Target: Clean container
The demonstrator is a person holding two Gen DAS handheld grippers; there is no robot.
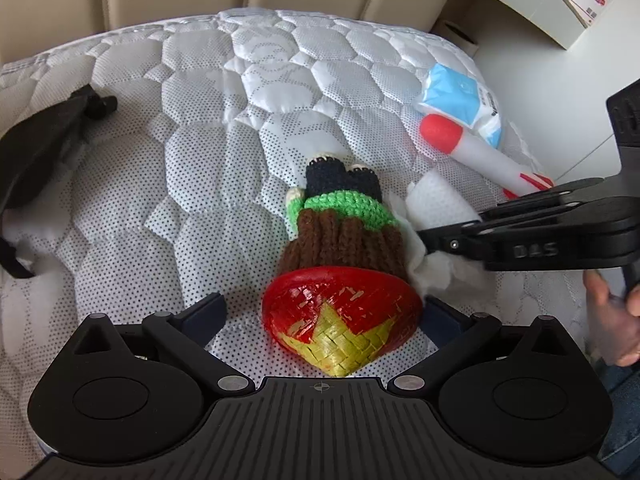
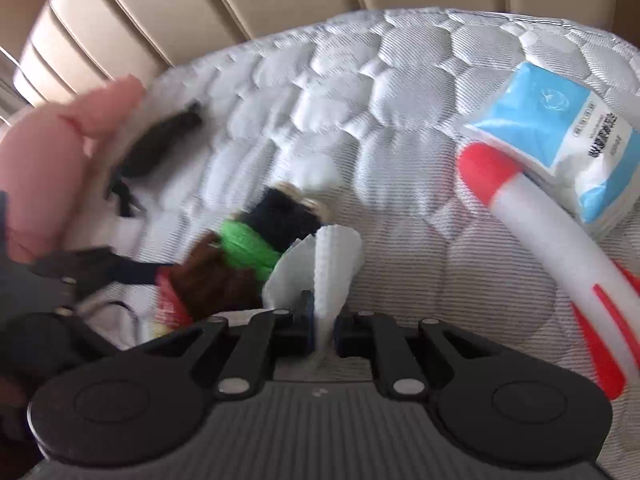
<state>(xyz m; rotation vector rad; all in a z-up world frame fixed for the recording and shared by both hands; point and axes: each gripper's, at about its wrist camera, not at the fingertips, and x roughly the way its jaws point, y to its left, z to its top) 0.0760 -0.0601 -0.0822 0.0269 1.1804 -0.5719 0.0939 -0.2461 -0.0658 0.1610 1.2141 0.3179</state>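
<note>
The woven container [image 1: 342, 320], red with a yellow star pattern, lies low in the centre of the left wrist frame on the quilted mattress [image 1: 168, 168], between the fingers of the left hand-held gripper [image 1: 324, 312], which looks released, its pads beside the rim and not clearly pressing. I judge it light, stiff but easy to crush, a little slippery from its glossy strips; a hold across the rim seems safest. A crocheted doll [image 1: 340, 216] sticks out of its far side, so it is not empty. The right hand-held gripper [image 2: 322, 320] is clenched on a white wipe [image 2: 324, 256] next to the doll. Upper right lie a wipes pack [image 1: 464, 100] and a foam rocket [image 1: 476, 148]
</note>
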